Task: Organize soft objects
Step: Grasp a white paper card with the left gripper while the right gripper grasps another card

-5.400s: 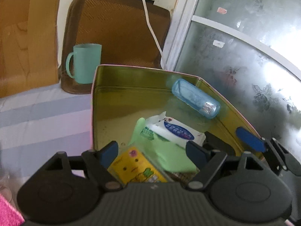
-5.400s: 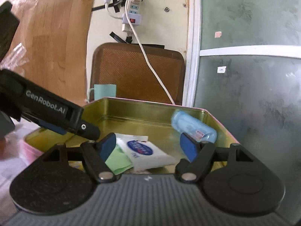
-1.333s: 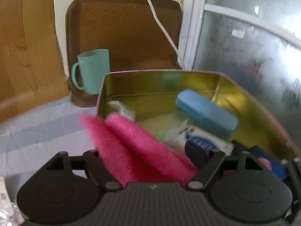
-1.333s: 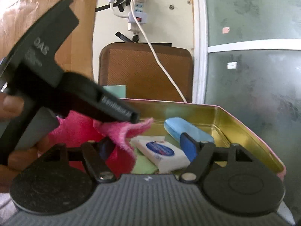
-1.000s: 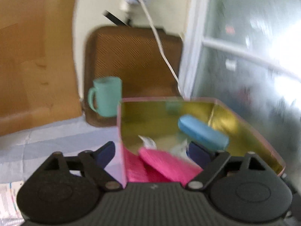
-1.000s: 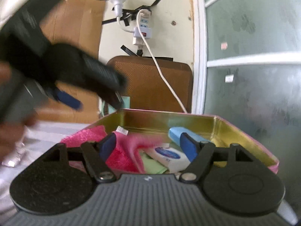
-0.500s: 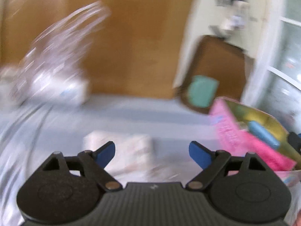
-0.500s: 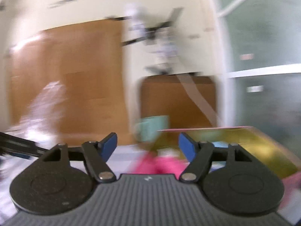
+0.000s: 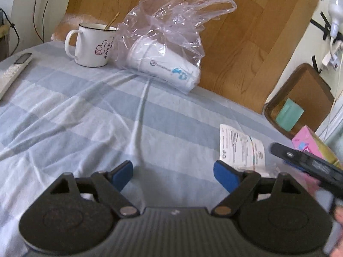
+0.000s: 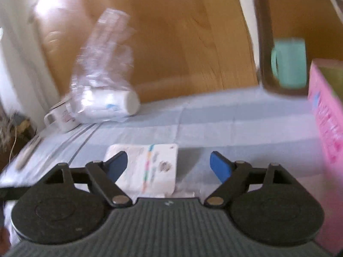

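Now spread wide and empty: left tool (image 9: 172,174) and right tool (image 10: 168,166), the right's jaws just opened further, nothing between them. Angled downward over the striped worktop (image 9: 85,115). Just ahead of the right tool, a white tissue pack (image 10: 150,167), flat on the cloth, not yet stowed. At the right edge, the pink tin (image 10: 328,115); probably the next pickup.

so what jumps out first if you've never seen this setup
A crinkled clear plastic bag over a white paper-cup stack dominates the far side of the blue striped cloth, beside a white enamel mug. Nearer, a flat white printed packet lies before the open right gripper.
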Motion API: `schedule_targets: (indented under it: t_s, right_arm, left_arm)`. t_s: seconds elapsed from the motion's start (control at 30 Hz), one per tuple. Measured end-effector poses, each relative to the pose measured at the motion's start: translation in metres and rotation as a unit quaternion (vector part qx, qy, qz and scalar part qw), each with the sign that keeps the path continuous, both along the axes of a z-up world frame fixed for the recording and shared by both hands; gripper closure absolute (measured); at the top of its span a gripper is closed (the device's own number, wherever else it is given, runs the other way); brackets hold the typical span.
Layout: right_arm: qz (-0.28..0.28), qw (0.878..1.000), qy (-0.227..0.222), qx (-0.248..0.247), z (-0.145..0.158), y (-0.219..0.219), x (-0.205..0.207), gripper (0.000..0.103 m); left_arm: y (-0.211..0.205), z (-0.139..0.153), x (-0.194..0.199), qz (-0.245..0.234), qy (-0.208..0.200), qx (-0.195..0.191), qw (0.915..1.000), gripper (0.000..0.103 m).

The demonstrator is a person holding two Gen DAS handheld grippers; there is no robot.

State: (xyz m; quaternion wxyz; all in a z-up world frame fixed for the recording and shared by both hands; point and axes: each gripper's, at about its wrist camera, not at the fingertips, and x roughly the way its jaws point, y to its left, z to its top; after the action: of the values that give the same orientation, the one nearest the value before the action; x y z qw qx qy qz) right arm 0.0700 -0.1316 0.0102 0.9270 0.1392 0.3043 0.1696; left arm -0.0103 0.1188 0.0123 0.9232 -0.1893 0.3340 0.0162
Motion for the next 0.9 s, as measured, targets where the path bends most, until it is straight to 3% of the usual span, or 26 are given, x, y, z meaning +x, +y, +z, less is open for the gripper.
schedule_targets:
  t_s: [0.1, 0.27, 0.33, 0.4, 0.43, 0.47, 0.53, 0.67, 0.77, 0.9]
  right_arm:
    - [-0.004, 0.999, 0.037, 0.028, -0.011, 0.001, 0.014, 0.016]
    - [0.017, 0.999, 0.018, 0.037, -0.016, 0.007, 0.007, 0.019]
    - [0.028, 0.999, 0.014, 0.032, -0.014, 0.009, 0.006, 0.027]
    - [0.035, 0.999, 0.015, 0.033, -0.015, 0.011, 0.008, 0.045]
    - [0.04, 0.998, 0.017, 0.036, -0.016, 0.011, 0.01, 0.052]
    - [0.044, 0.998, 0.022, 0.04, -0.018, 0.012, 0.011, 0.072]
    - [0.066, 0.996, 0.03, 0.052, -0.019, 0.013, 0.014, 0.079]
    - [0.08, 0.996, 0.016, 0.031, -0.016, 0.022, 0.01, 0.079]
    - [0.097, 0.995, 0.012, 0.027, -0.015, 0.028, 0.005, 0.079]
    - [0.124, 0.992, -0.009, 0.026, -0.005, 0.046, -0.016, 0.084]
  left_arm:
    - [0.004, -0.003, 0.015, -0.003, 0.0, -0.017, 0.9998, 0.017]
    - [-0.005, -0.008, 0.051, -0.029, 0.009, -0.037, 0.9989, 0.019]
    - [-0.015, -0.01, 0.065, -0.044, 0.009, -0.034, 0.9984, 0.019]
    - [-0.027, -0.012, 0.078, -0.057, 0.005, -0.026, 0.998, 0.023]
    - [-0.033, -0.013, 0.084, -0.063, 0.001, -0.021, 0.9978, 0.031]
    - [-0.037, -0.013, 0.086, -0.067, -0.002, -0.018, 0.9976, 0.04]
    - [-0.046, -0.015, 0.09, -0.077, -0.011, -0.009, 0.9969, 0.05]
    - [-0.053, -0.02, 0.083, -0.085, -0.027, 0.016, 0.9959, 0.062]
    - [-0.04, -0.018, 0.075, -0.076, -0.023, -0.009, 0.9968, 0.068]
    - [-0.017, -0.016, 0.047, -0.054, -0.02, -0.04, 0.9975, 0.069]
